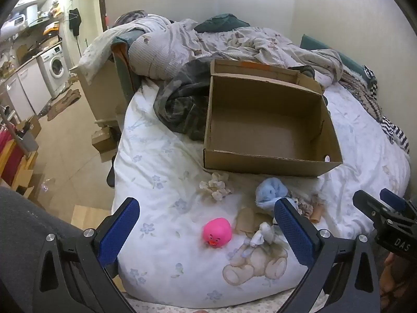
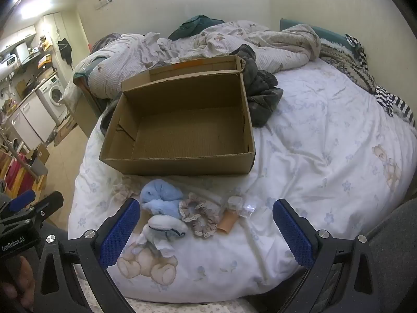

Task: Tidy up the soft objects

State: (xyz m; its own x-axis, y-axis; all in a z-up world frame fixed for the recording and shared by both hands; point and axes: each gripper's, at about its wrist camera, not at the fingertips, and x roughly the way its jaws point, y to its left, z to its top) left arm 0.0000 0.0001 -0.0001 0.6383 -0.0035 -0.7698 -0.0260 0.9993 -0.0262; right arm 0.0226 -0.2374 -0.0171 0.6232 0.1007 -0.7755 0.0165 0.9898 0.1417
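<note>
An empty cardboard box (image 1: 268,130) (image 2: 179,127) lies open on the white bedspread (image 1: 161,167) (image 2: 312,156). In front of it sit a pink rubber duck (image 1: 217,232), a cream scrunchie (image 1: 215,185), a blue plush (image 1: 269,189) (image 2: 160,197), a small white-and-blue plush (image 1: 262,234) (image 2: 163,230), a lace scrunchie (image 2: 202,214) and a tan tube (image 2: 228,221). My left gripper (image 1: 208,232) stands open around the duck, above it. My right gripper (image 2: 207,230) hangs open over the lace scrunchie and plush pile, holding nothing.
A dark camouflage garment (image 1: 182,104) (image 2: 263,96) lies behind and beside the box. Rumpled quilts (image 1: 182,41) (image 2: 208,41) fill the far end of the bed. A striped knit (image 2: 391,101) lies at the right. The floor (image 1: 73,140), a washing machine (image 1: 56,69) and cabinets are left.
</note>
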